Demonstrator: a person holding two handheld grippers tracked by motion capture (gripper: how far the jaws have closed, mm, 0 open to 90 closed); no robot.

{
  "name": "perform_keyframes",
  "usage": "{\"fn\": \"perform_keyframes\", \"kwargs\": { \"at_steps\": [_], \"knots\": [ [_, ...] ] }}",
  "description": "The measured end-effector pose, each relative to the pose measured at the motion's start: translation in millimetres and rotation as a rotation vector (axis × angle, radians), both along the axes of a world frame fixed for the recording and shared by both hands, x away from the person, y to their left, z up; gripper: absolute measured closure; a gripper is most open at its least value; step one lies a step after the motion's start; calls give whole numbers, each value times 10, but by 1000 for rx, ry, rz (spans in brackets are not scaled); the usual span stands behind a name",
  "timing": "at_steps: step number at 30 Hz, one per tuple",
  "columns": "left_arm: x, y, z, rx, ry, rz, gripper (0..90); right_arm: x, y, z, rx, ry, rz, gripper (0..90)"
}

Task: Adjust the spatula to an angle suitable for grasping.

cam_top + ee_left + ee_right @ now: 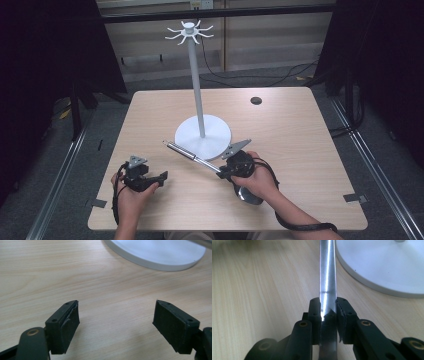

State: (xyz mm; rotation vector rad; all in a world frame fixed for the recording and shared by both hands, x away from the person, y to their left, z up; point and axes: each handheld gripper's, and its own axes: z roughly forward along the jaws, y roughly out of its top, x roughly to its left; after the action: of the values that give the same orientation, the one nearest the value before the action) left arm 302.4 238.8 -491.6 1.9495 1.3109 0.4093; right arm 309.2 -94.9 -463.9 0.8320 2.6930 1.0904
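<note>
1. My left tongs (161, 176): jaws spread wide and released, nothing between them, resting low over bare tabletop (100, 290). Kept clear to my left, I judge, so they are free to help later.

2. My right tongs (220, 174): clenched on the handle of a long steel utensil (192, 156), apparently a ladle or spoon; in the right gripper view the pads press both sides of the shiny shaft (327, 277). I grip partway along the shaft, likely so the length stays controllable.

3. The utensil itself: handle runs forward and leftward from my right tongs, its tip ending just beside the stand's base; the rounded metal end (248, 195) sits behind those tongs, under my hand.

4. White stand (196, 80): round base (210, 132) just ahead of the right tongs, upright pole, hooked arms (189, 32) at the top. Probably where the utensil hangs.

5. Small dark disc (256, 100): far beyond, to the right.
</note>
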Motion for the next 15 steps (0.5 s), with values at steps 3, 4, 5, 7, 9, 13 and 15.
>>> {"fn": "perform_keyframes", "kwargs": {
  "at_steps": [3, 4, 5, 7, 9, 13, 15],
  "knots": [
    [0, -41, 20, -37, -7, -18, 205, -16, -42, 35, 25, -19, -19, 752],
    [4, -50, 32, -49, -14, -24, 205, -15, -60, 45, 39, -24, -22, 752],
    [9, -61, 47, -64, -18, -31, 205, -14, -79, 54, 58, -25, -22, 752],
    [12, -95, 71, -96, -21, -42, 203, -15, -113, 76, 71, -31, -28, 752],
    [3, -186, 109, -153, -21, -77, 201, -22, -154, 99, 92, -47, -41, 752],
    [-8, -319, 151, -229, -25, -118, 202, -29, -179, 120, 108, -61, -49, 752],
    [-8, -417, 181, -305, -23, -135, 204, -31, -190, 135, 120, -70, -58, 752]
  ]
}}
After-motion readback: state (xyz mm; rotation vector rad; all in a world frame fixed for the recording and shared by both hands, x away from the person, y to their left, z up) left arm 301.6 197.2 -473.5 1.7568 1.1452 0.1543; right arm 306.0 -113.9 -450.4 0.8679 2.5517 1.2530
